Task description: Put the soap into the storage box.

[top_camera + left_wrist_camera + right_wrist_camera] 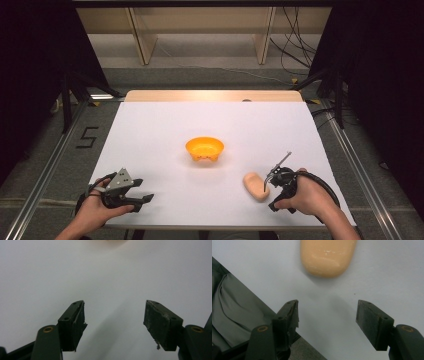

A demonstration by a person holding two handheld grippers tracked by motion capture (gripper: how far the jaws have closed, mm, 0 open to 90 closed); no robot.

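Observation:
A peach-coloured oblong lump (pixel 256 186), smooth like a bread roll, lies on the white table (pixel 150 130) near the front right. My right gripper (pixel 271 191) sits just to its right, held by a hand. In the right gripper view the jaws (pixel 327 315) stand open with bare table between them, and the lump (pixel 327 257) lies a little ahead of them, untouched. An orange bowl (pixel 204 149) stands at the table's middle. My left gripper (pixel 142 201) rests at the front left, open (pixel 113 315) over bare white surface and holding nothing.
The table's front edge (pixel 262 305) runs close by the right gripper's left jaw, with grey floor below it. Metal rails (pixel 45 175) flank the table on both sides. Wooden furniture legs and cables stand beyond the far edge.

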